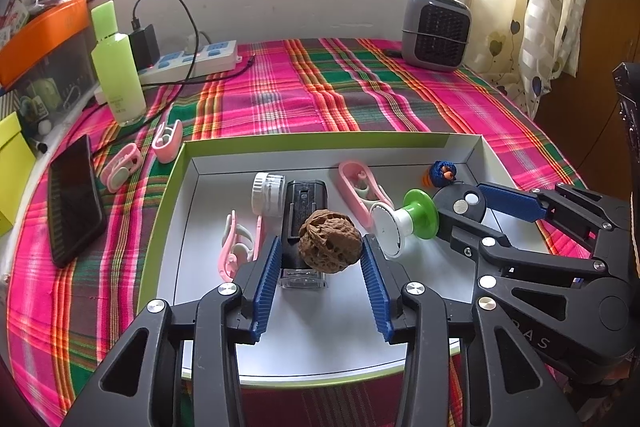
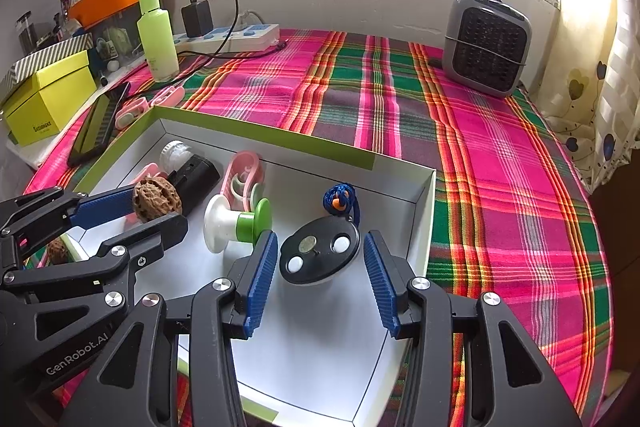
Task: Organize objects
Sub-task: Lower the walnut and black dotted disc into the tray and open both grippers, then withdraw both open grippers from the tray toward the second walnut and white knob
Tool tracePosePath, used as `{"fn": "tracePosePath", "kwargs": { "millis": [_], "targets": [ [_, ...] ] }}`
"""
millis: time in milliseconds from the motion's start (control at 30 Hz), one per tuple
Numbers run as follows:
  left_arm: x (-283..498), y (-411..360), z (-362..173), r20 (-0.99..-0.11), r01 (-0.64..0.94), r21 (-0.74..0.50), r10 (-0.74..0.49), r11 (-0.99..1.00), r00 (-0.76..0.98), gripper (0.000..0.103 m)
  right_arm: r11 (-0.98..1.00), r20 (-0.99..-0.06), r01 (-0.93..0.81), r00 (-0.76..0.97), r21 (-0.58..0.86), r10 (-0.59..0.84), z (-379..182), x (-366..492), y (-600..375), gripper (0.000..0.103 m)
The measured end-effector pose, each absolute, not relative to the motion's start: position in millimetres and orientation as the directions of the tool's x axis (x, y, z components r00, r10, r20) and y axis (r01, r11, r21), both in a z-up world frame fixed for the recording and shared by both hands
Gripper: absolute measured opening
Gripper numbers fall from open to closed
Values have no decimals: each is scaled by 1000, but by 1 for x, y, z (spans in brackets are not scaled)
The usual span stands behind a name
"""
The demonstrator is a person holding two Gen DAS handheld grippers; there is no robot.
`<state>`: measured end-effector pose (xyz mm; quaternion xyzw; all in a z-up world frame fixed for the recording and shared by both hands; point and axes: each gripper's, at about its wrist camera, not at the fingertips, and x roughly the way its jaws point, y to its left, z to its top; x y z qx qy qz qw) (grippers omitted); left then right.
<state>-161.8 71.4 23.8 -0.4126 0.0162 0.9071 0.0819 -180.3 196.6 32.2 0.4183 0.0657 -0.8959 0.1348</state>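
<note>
A white tray with a green rim (image 1: 320, 139) lies on the plaid cloth. Inside it a brown walnut (image 1: 330, 243) rests on a black box (image 1: 304, 195), between the blue pads of my left gripper (image 1: 321, 239). The jaws are open and the left pad stands clear of the nut. To the right, a black disc with white buttons (image 2: 320, 251) sits on the tray floor inside my right gripper (image 2: 320, 237), which is open, with narrow gaps at both pads. The tray also holds a white and green spool (image 1: 408, 219), two pink clips (image 1: 360, 187), a clear jar (image 1: 268, 193) and a blue knitted toy (image 1: 442, 173).
Two more pink clips (image 1: 120, 167) and a dark phone (image 1: 74, 199) lie on the cloth left of the tray. Behind them stand a green bottle (image 1: 118, 67) and a power strip (image 1: 192, 59) with cables. A grey heater (image 1: 436, 31) stands at the back right, a yellow box (image 2: 48, 95) far left.
</note>
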Motion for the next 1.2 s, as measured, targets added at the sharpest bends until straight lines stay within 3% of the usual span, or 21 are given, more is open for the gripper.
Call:
{"fn": "tracePosePath", "kwargs": {
  "millis": [1200],
  "targets": [
    [-146, 66, 30, -750, -151, -66, 149, -986, -644, 44, -959, -755, 282, -629, -1, -185, 40, -161, 201, 47]
  ]
}}
